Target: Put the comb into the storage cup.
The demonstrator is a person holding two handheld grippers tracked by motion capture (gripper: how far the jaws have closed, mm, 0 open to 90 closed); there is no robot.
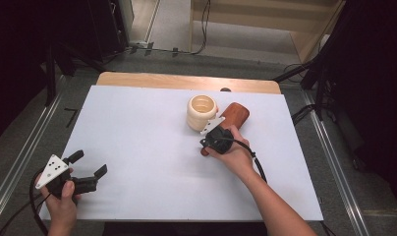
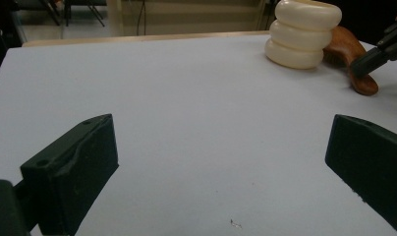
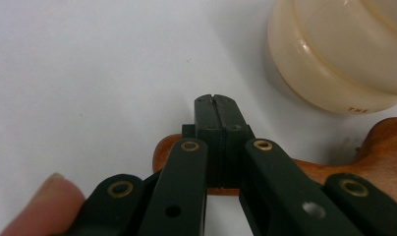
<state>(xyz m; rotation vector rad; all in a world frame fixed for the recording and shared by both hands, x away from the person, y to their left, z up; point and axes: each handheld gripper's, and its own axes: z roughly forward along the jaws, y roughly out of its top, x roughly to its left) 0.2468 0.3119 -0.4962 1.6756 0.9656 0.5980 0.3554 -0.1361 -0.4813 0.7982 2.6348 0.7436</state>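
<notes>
The wooden piece (image 1: 227,124) lies right of centre in the high view, its long axis slanting from upper right to lower left, touching the cream cup (image 1: 202,112). The right gripper (image 1: 209,143) hangs over its narrow lower end, jaws pressed together and empty. The left gripper (image 1: 90,164), lower left, gapes wide, well apart.

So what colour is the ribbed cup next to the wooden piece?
Cream-white ribbed cup, best seen in the left gripper view.
</notes>
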